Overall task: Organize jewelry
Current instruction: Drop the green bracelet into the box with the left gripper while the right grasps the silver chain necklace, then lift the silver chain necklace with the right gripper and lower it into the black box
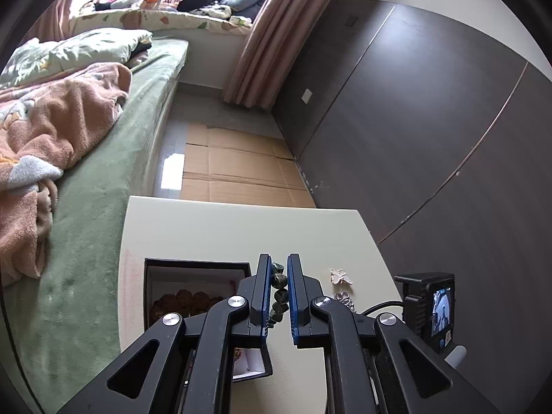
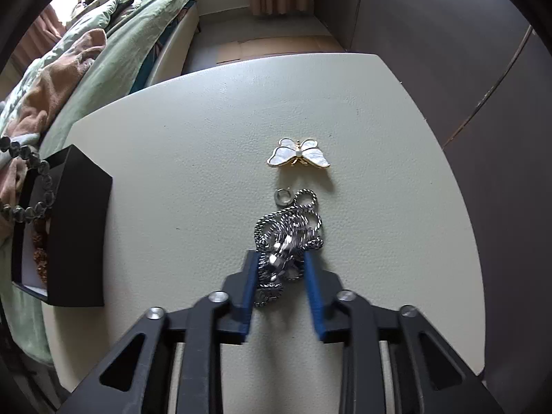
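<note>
My left gripper [image 1: 278, 265] is shut on a dark green bead bracelet [image 1: 279, 293] and holds it above the table beside the open black jewelry box [image 1: 196, 269]. The bracelet also shows hanging over the box in the right wrist view [image 2: 32, 186]. A brown bead bracelet [image 1: 186, 302] lies inside the box. My right gripper [image 2: 280, 258] is low on the table, its jaws around a heap of silver chain [image 2: 288, 238], closing on it. A white and gold butterfly brooch [image 2: 298, 153] lies just beyond the chain.
The cream table [image 2: 193, 158] stands beside a bed with a green cover [image 1: 103, 179] on the left. A dark wardrobe [image 1: 431, 120] is on the right. Flattened cardboard [image 1: 238, 169] lies on the floor beyond the table.
</note>
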Tool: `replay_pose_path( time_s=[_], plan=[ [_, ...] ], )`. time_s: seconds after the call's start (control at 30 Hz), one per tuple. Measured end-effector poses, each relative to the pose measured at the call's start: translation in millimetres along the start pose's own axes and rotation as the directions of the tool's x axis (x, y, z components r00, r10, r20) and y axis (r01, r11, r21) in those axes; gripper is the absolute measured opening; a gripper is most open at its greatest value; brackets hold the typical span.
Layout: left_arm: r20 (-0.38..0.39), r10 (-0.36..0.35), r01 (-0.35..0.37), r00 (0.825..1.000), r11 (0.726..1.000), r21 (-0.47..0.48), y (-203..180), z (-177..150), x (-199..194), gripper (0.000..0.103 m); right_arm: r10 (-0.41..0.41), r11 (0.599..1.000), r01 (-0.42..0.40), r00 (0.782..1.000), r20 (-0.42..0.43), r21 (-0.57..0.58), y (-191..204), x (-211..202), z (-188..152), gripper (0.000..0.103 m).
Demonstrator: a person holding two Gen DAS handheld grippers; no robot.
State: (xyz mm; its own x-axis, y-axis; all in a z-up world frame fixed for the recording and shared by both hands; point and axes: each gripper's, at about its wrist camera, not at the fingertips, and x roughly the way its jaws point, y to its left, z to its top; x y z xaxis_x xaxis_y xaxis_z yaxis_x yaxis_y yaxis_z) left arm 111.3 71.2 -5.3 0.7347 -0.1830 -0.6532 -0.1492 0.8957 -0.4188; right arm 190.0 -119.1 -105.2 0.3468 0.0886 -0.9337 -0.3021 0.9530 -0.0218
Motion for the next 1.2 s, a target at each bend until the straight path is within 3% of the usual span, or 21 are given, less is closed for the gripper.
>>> replay_pose_path(
  time_s=[0.1,0.23,0.3,0.43,0.5,0.57,0.6,0.9,1.03,1.2],
  plan=[
    [0.011,0.024,-0.024,1.0,1.0,-0.016,8.3,-0.6,-3.7,0.009,0.074,0.996,-0.074,0.997,-0.003,0.041,-13.7,-5.3,-1.4,0.013],
    [0.003,0.03,-0.03,1.0,0.997,-0.077,25.6,-0.6,-4.6,0.009,0.153,0.985,-0.157,0.987,0.058,0.075,-23.9,-24.5,-4.9,0.013],
    [-0.017,0.011,-0.013,1.0,0.992,-0.129,35.7,-1.3,-3.5,0.009,0.222,0.968,-0.231,0.971,0.086,0.101,-29.1,-34.3,-7.3,0.013],
    [-0.042,0.047,-0.053,0.998,0.987,-0.154,45.0,-3.3,-2.9,0.013,0.323,0.933,-0.342,0.933,0.156,0.115,-32.3,-55.5,-9.9,0.013],
    [-0.053,0.051,-0.059,0.997,0.985,-0.162,47.1,-3.3,-2.3,0.031,0.358,0.919,-0.38,0.915,0.186,0.104,-30.5,-65.6,-8.0,0.013],
    [-0.042,0.057,-0.063,0.998,0.984,-0.167,48.8,-3.5,-5.1,0.076,0.377,0.911,-0.402,0.902,0.21,0.091,-26.7,-73.3,-5.4,0.013],
    [-0.032,0.058,-0.063,0.998,0.983,-0.17,49.0,-2.9,-7.3,0.081,0.388,0.906,-0.414,0.895,0.221,0.085,-23.4,-77.1,-3.1,0.013],
    [0.016,0.101,-0.097,0.995,0.981,-0.167,54.7,5.2,-21.3,0.082,0.414,0.889,-0.456,0.843,0.343,0.048,-0.9,-124.6,23.0,0.013],
    [0.043,0.102,-0.093,0.994,0.981,-0.169,58.9,6.8,-28.5,0.1,0.403,0.893,-0.449,0.825,0.396,0.026,1.4,-157.1,37.1,0.013],
    [0.079,0.113,-0.099,0.99,0.981,-0.165,63.1,10.0,-37.0,0.103,0.399,0.898,-0.439,0.794,0.458,-0.021,12.2,-204.8,53.4,0.013]
  ],
)
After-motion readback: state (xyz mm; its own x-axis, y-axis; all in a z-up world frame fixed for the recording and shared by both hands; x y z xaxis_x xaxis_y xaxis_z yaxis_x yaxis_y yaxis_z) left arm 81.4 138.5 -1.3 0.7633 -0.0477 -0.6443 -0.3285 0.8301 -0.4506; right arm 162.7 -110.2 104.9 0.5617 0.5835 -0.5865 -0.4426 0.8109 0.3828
